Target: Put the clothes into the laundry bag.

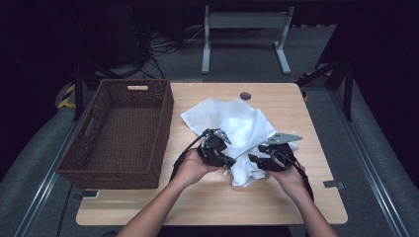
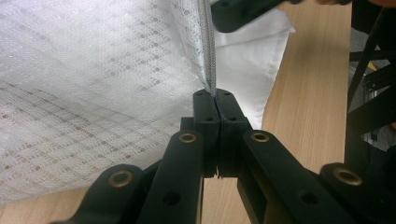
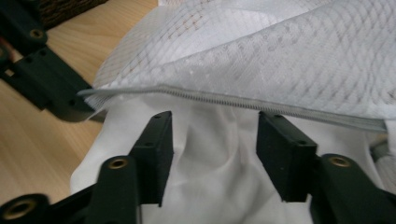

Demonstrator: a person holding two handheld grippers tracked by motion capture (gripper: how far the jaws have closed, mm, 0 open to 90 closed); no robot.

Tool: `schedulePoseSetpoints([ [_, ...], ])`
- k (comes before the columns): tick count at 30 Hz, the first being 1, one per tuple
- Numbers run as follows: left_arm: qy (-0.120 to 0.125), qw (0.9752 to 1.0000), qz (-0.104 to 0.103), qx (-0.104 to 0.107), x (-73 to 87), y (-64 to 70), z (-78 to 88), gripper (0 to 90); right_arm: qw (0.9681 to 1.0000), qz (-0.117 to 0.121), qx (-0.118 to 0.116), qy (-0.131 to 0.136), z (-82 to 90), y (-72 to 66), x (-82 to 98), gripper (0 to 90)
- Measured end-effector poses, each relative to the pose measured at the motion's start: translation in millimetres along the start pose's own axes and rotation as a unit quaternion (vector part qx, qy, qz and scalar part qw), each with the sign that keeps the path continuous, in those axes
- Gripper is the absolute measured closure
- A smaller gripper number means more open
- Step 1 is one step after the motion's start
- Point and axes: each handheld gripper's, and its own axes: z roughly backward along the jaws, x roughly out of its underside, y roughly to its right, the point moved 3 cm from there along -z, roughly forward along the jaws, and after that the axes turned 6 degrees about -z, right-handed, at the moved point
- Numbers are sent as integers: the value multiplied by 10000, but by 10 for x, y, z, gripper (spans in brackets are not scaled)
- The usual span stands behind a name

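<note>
**Mesh bag pinched at its zipper edge**

While your left gripper [image 1: 222, 157] clamps the zippered edge of the white mesh laundry bag [image 1: 232, 126], your right gripper [image 1: 261, 163] stands with its jaws parted and nothing pressed between them. The bag lies crumpled near the middle of the wooden table [image 1: 316, 197], just right of the brown wicker basket [image 1: 118, 133], with smoother white fabric [image 3: 219, 172] showing under the netted layer.

From above you see the whole heap and both your hands at its near edge. Your left gripper view adds what that one cannot: the jaws are shut tight on the grey zipper seam [image 2: 208, 56], which rises straight up from the pads [image 2: 205, 112], with honeycomb netting draped to one side. Your right gripper view shows the same seam running across just beyond its separated pads [image 3: 159, 149], apart from them, with plain cloth behind.
</note>
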Motion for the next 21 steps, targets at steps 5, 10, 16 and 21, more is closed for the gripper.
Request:
schedulePoseSetpoints([
  [5, -2, 10000, 4, -17, 3, -7, 6, 893, 9986, 421, -218, -246, 51, 19, 174, 272],
  [10, -19, 10000, 20, -33, 10, -16, 3, 893, 9965, 499, -529, -419, 31, -12, 316, 154],
  [16, -101, 9999, -24, -11, 16, -11, -33, 893, 9918, 856, -546, -773, -189, -108, 406, 199],
  [21, -117, 9999, -34, 19, 16, -7, -50, 893, 9917, 867, -364, -873, -252, -127, 420, 662],
])
